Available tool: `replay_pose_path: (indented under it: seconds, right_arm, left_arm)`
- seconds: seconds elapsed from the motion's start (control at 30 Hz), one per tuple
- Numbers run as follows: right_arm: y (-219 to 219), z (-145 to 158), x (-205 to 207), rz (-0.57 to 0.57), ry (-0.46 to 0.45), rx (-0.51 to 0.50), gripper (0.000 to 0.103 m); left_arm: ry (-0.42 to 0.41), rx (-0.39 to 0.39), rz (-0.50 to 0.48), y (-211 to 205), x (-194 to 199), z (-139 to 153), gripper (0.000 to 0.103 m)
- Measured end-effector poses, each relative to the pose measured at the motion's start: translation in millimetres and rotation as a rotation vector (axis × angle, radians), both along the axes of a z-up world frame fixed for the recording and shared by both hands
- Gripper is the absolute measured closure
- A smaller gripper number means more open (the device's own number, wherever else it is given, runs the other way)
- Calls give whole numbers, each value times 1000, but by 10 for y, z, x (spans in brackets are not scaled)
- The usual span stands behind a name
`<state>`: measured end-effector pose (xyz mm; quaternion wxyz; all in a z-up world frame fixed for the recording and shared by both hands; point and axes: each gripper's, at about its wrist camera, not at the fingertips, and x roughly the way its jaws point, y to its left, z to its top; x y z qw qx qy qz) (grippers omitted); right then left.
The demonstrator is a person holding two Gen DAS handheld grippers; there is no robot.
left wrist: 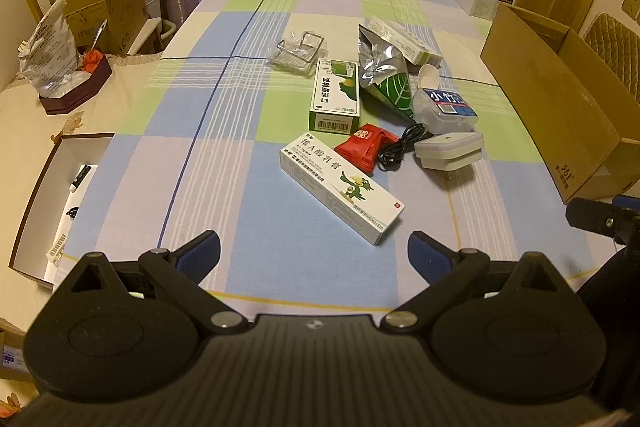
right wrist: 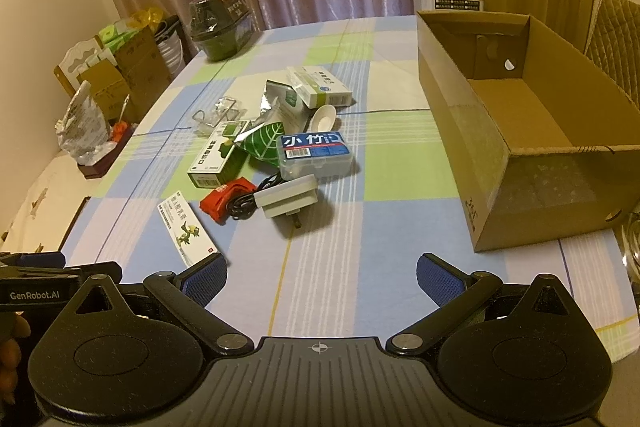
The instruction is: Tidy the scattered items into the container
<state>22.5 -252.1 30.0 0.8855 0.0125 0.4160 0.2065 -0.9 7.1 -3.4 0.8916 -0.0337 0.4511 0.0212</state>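
**Both tools poised, box empty**

Left tool (left wrist: 314,255) and right tool (right wrist: 322,277) hover with fingers spread apart, gripping nothing, aimed at the pile. Nearest the left lies the ointment box (left wrist: 340,187); beyond it, the charger (right wrist: 286,203) and floss case (right wrist: 316,155). The cardboard box (right wrist: 452,115) sits open at the counter's right, well apart, probably for easy drops.

Table: checked cloth (right wrist: 360,227).
Ahead of the fingers: scattered boxes (right wrist: 218,157), charger (right wrist: 290,201), pouch (right wrist: 264,143).
Right of them: cardboard box (right wrist: 520,187).

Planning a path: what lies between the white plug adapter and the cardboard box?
Only bare checked tablecloth separates plug adapter and cardboard box, per the right wrist view.
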Motion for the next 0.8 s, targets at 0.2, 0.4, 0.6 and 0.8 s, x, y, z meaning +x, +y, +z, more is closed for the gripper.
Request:
replay_pose_path:
  seconds: [0.2, 0.4, 0.6, 0.8]
  right_arm:
    - [-22, 9, 10, -5, 4, 8, 0]
    - [-49, 13, 17, -10, 8, 12, 0]
    - [-62, 22, 19, -12, 8, 12, 0]
    - [-69, 116, -6, -21, -8, 0, 0]
  left_arm:
    - [6, 8, -3, -9, 8, 4, 5]
    - [6, 4, 0, -10, 18, 11, 5]
    - [7, 2, 0, -9, 22, 9, 5]
    - [5, -18, 3, 9, 23, 17, 5]
